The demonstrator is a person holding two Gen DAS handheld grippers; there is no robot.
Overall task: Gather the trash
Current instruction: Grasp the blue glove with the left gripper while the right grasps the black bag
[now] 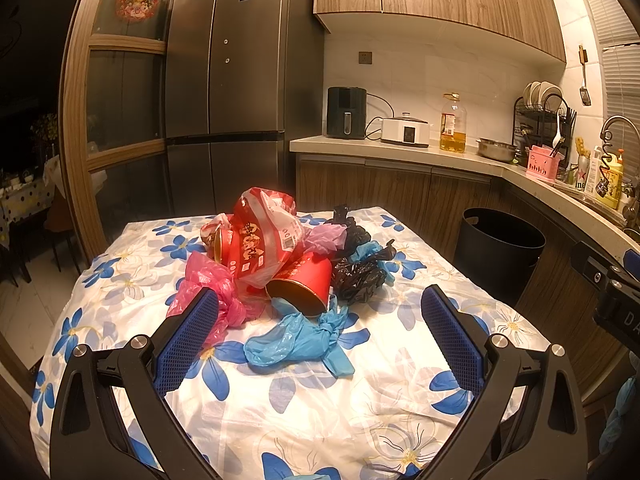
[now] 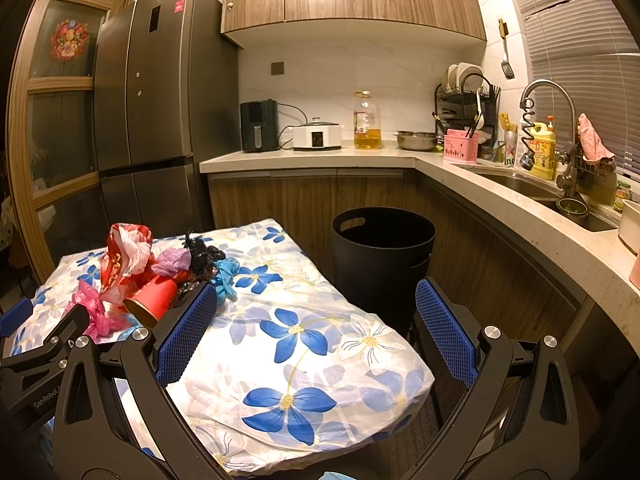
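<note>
Holding both my left gripper (image 1: pixel 320 332) and right gripper (image 2: pixel 316 328) spread wide, empty, I see crinkled plastic bags (image 1: pixel 260 240) heaped near the floral table's (image 1: pixel 280 420) far edge.

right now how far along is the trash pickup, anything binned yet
Nothing looks done: no trash shows in the round black plastic bin, though its bottom is hidden. Nothing is in hand; the left tool and right tool are open and empty. Left: the whole pile on the floral tablecloth, including the crumpled blue plastic bag and tipped red paper cup.
</note>
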